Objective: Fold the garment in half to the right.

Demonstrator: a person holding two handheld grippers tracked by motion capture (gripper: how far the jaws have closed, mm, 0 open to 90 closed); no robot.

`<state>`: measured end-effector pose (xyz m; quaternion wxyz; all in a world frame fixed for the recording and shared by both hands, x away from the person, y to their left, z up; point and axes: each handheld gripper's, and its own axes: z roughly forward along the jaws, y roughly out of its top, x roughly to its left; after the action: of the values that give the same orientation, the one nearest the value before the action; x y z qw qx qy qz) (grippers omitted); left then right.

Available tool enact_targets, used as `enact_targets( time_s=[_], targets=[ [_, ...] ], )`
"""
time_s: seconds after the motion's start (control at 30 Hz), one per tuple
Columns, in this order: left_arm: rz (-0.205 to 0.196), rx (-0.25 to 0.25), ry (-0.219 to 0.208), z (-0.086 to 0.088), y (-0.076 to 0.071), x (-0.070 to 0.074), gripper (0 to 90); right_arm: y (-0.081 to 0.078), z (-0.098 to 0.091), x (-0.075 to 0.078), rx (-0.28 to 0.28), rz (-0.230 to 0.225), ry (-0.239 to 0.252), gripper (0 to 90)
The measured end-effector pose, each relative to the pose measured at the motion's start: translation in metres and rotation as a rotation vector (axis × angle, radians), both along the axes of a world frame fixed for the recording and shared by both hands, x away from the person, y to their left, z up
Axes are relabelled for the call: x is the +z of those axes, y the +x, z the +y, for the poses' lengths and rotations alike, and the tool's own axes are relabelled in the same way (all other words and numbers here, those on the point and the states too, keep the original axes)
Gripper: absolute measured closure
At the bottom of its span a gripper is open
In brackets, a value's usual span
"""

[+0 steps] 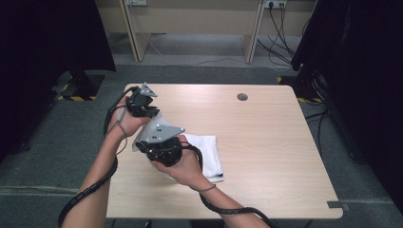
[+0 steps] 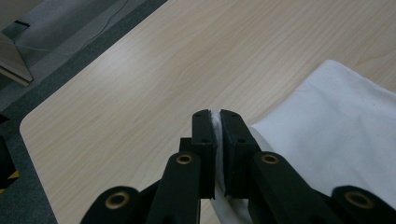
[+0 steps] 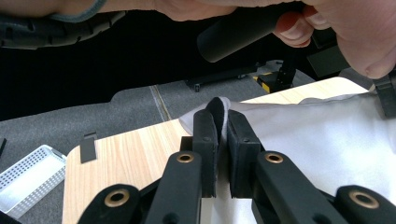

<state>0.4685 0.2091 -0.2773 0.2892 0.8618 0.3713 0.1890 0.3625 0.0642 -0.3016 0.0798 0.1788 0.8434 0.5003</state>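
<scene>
Pinching white cloth (image 1: 205, 156) edge in both: left gripper (image 2: 216, 122) and right gripper (image 3: 222, 122) clenched on it, holding edge taut at left-centre of tabletop (image 1: 266, 142) for folding.

Cloth (image 1: 205, 152) on table (image 1: 266, 142), near-left

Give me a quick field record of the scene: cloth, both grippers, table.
cloth: white cloth, partly lying on the table, its left part lifted between the two grippers
left gripper: shut on a cloth edge; white fabric shows between the jaws
right gripper: shut on a cloth edge, fabric stretching away to the other gripper
table: light wood table, round dark cap near the far edge
off the table: perforated metal tray on the floor past a table corner
</scene>
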Motion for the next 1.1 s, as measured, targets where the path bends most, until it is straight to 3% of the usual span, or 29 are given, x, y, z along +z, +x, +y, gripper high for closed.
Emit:
enact_targets(
  time_s=[0.2, 0.37, 1.1],
  targets=[
    [-0.005, 0.008, -0.001, 0.004, -0.001, 0.004, 84.4, 0.000, 0.003, 0.002, 0.005, -0.005, 0.002, 84.2],
    [-0.003, -0.001, 0.002, -0.002, 0.000, 0.003, 84.4, -0.001, -0.001, 0.002, -0.001, -0.005, 0.004, 84.3],
    [0.031, -0.062, 0.034, -0.062, 0.013, -0.015, 83.9, 0.000, -0.069, -0.009, -0.074, 0.001, -0.023, 84.2]
  ],
)
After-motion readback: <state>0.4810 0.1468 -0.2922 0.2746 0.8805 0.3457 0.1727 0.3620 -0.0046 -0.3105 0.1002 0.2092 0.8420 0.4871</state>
